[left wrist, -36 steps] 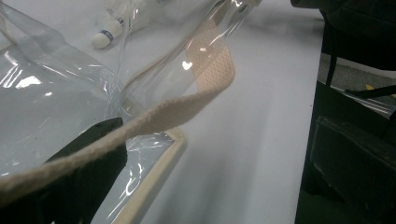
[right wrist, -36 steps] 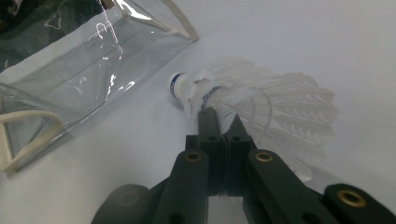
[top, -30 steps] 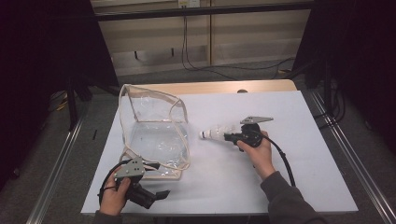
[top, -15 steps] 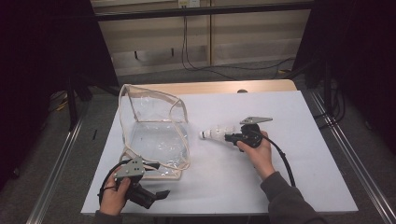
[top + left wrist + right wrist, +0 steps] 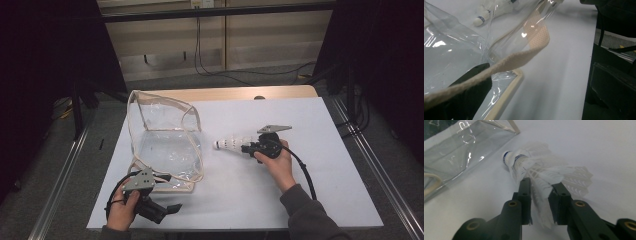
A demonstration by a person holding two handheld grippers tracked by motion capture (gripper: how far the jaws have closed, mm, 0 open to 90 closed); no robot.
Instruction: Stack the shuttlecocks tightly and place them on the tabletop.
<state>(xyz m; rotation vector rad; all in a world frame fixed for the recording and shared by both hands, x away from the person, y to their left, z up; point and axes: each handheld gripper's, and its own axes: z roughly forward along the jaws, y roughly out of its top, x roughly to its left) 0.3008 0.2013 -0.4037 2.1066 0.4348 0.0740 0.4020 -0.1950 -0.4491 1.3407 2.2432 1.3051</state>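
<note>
White feathers and a small cork tip are all there is to the shuttlecock, so expect almost no weight and very little strength in the skirt. It lies on its side on the table, just beside the bag on the bag's right, with the cork pointing at the bag and the feathers trailing away from it.

Your right gripper sits at the feather end, the far end from the bag. Its 2 jaws have just been opening: in the right gripper view they stand a little apart, with the feathers loose between them and, as far as I can judge, no pad pressing. Feathers bend, splay and snap under a pinch, so if you take hold again, close gently and low on the skirt where the quills gather, or better on the cork, the 1 firm part.

The bag is clear soft plastic edged in cream webbing; it is floppy and slick and will sag shut if left alone. Your left gripper is at the bag's near corner, with the webbing strap lying across 1 jaw. Whether that gripper is clamped on the strap, I cannot tell. The webbing is your best hold there, since bare film would slip
</note>
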